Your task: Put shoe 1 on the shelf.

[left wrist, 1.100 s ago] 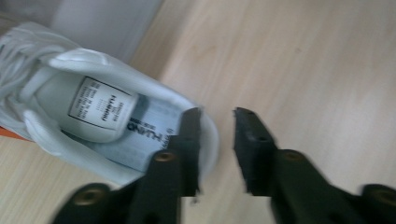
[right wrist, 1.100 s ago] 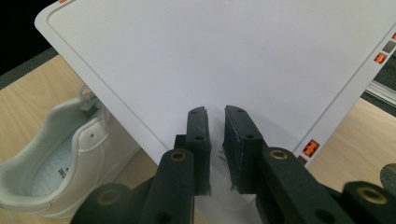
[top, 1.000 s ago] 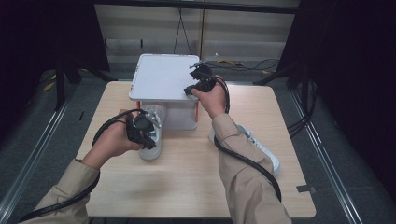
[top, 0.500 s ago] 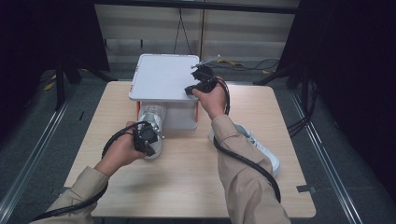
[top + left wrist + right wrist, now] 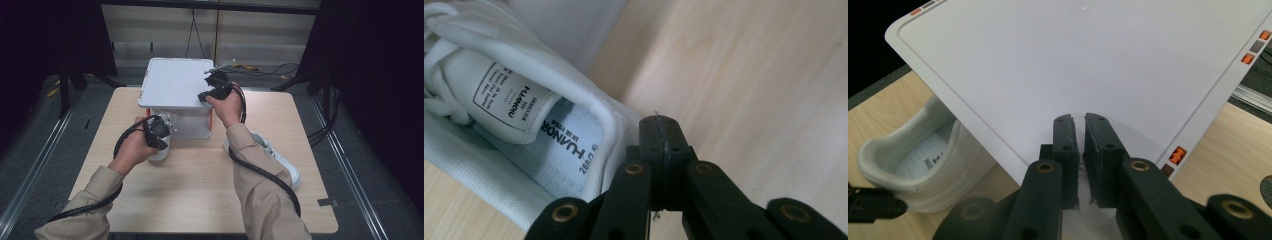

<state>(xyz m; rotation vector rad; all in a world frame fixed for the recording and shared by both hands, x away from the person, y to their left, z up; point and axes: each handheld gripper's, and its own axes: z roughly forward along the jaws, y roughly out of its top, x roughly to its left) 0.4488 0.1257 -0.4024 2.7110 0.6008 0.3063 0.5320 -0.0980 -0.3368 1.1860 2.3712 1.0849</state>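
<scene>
The left gripper has its jaws pressed together on the heel edge of a white shoe, which lies on the table partly under the white box lid. The right gripper clamps the lid's near right edge with jaws nearly closed. A second white shoe lies at the right.

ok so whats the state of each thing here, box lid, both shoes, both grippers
box lid: raised, held up at its near right edge
right gripper: shut on the box lid's edge
left gripper: shut on the heel collar of the left shoe
left shoe: upright on the table beside the box, opening up, laces partly seen
right shoe: lying free on the table, partly hidden behind the right forearm
table: bare wood in front
</scene>
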